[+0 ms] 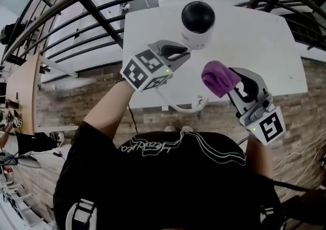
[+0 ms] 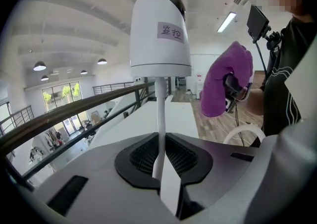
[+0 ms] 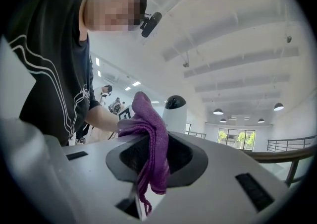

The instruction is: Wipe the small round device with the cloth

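Firstly, in the head view, the small round device (image 1: 197,23) is a smooth white body with a glossy black dome, and it sits over the near part of the flat white table (image 1: 265,46). The left gripper (image 1: 186,52), grey plastic with a marker cube, reaches to the underside of the device. The right gripper (image 1: 233,82) is near the device but apart from it, and a soft purple cloth (image 1: 219,77) is bunched at its tip. A thin white cord (image 1: 183,109) loops down below the two tools, in front of the person's black shirt (image 1: 168,183).

Then, in the left gripper view, the jaws are closed on that cord. It goes like a straight round stalk from between them up to the flat base of the device. The device stands upright in the picture, with its long axis in line with the jaws and the dome away from the gripper. A small label with print is on its side. Open room shows under its base, so it rests on nothing there. The cloth is to the right and does not touch it.

Finally, in the right gripper view, the jaws are pressed together on the cloth, a fuzzy folded fabric which rises above them and hangs down in front. The device shows behind the cloth, upright with the dome on top, and apart from it.
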A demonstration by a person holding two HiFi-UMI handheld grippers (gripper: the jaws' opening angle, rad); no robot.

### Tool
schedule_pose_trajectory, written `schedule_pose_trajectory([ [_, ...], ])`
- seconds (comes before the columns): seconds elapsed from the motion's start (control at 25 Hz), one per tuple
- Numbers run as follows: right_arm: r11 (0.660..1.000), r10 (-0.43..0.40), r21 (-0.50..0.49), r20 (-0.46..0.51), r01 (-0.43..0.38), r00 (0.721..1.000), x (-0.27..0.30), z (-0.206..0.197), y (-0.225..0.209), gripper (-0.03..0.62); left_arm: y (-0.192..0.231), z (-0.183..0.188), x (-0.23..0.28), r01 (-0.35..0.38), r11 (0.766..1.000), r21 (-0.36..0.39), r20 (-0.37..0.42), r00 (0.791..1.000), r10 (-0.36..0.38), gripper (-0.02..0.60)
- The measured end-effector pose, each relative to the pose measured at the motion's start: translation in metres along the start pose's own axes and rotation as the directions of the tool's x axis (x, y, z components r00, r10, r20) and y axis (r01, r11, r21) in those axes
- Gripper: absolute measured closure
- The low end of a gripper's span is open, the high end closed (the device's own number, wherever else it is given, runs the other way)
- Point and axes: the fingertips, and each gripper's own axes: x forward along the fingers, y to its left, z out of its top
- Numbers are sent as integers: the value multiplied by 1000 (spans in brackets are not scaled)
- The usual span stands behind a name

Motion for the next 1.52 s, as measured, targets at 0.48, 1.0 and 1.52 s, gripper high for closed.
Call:
schedule_pose_trajectory([
  [0.48, 998, -58, -39, -85, 55, 995, 1, -9, -3, 522, 3, -7, 8, 116, 993, -1, 21, 993, -116, 531],
  [1.0, 850, -497, -293, -172, 437, 851, 36, 33, 15, 522, 1, -9, 3, 405, 914, -33, 111, 910, -399, 531],
  [1.52, 569, -775, -514, -72, 642, 628, 93, 100, 37, 522, -4, -11, 0, 531, 846, -49, 177, 838, -516, 531],
])
